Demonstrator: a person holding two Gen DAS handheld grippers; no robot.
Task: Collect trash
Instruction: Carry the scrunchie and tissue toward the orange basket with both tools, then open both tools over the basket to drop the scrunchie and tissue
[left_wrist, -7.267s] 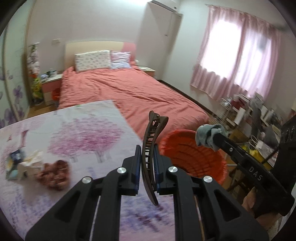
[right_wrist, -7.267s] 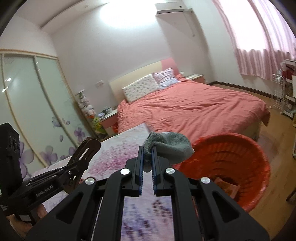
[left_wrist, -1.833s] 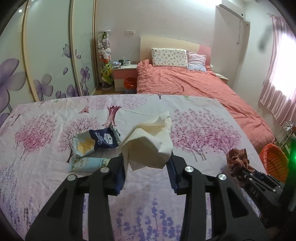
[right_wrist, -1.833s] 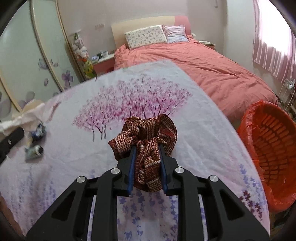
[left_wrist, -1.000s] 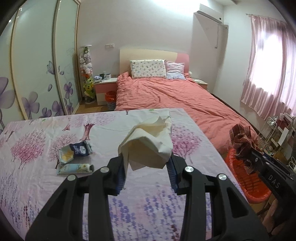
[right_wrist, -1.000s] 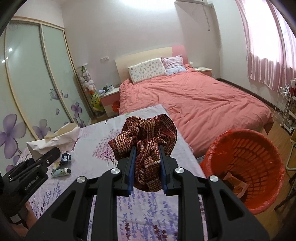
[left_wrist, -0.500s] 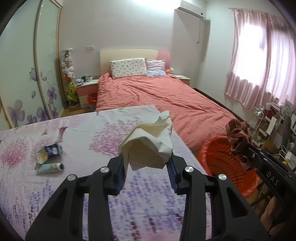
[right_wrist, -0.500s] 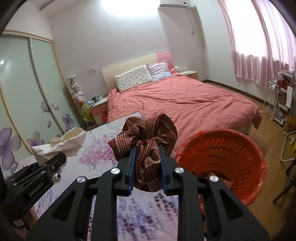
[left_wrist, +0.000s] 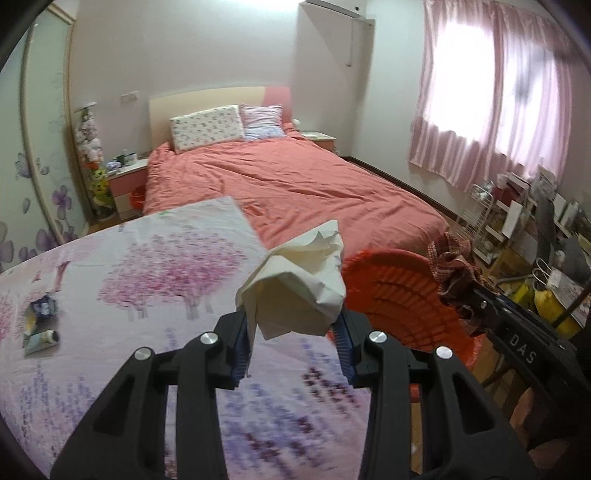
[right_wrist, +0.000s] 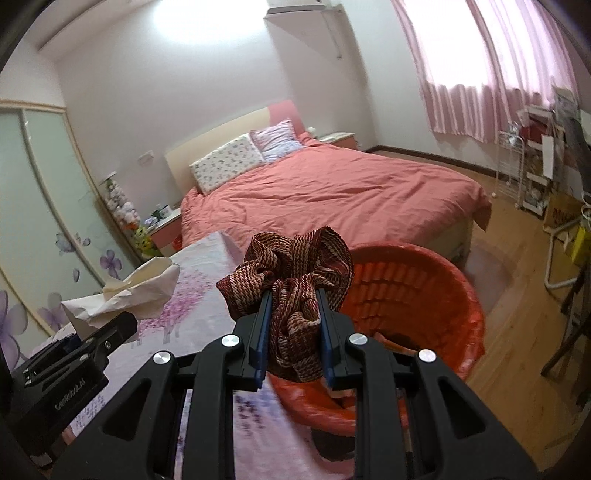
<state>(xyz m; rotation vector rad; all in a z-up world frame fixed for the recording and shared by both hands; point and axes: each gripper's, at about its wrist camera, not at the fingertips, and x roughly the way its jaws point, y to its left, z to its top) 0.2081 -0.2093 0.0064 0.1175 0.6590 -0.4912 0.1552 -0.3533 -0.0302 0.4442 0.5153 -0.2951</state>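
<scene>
Wrappers (left_wrist: 40, 322) are seen far to the left of the left tongs (left_wrist: 291, 343), lying on the table (left_wrist: 110, 362) with its blossom-print cloth; by the look of things they are judged to be trash not yet collected.

A crumpled tissue (left_wrist: 295, 291) is pinched between the pads of the left tongs, which are held partly spread because the wad is bulky. It is carried above the table's right edge, with the red basket (left_wrist: 399, 295) just ahead and to the right of the tongs. In the right wrist view the same tissue (right_wrist: 125, 291) is seen to the left of the right tongs (right_wrist: 293, 339).

A brown woven scrunchie (right_wrist: 291, 295) is clamped by the right tongs, whose pads are pressed close against the bunched fabric; most of it bulges above and in front of the tips. It is held over the near rim of the basket (right_wrist: 424, 295), so that it would probably fall inside once released. In the left wrist view it (left_wrist: 452, 273) is seen at the right, over the basket's far side.

Something is already lying at the bottom of the basket; what it is cannot be told.

Both items are judged to be close to the drop: the scrunchie is nearly placed, while the tissue would need to be brought further right over the opening.

Behind everything, a bed (left_wrist: 288, 192) is seen, well beyond both tongs.
</scene>
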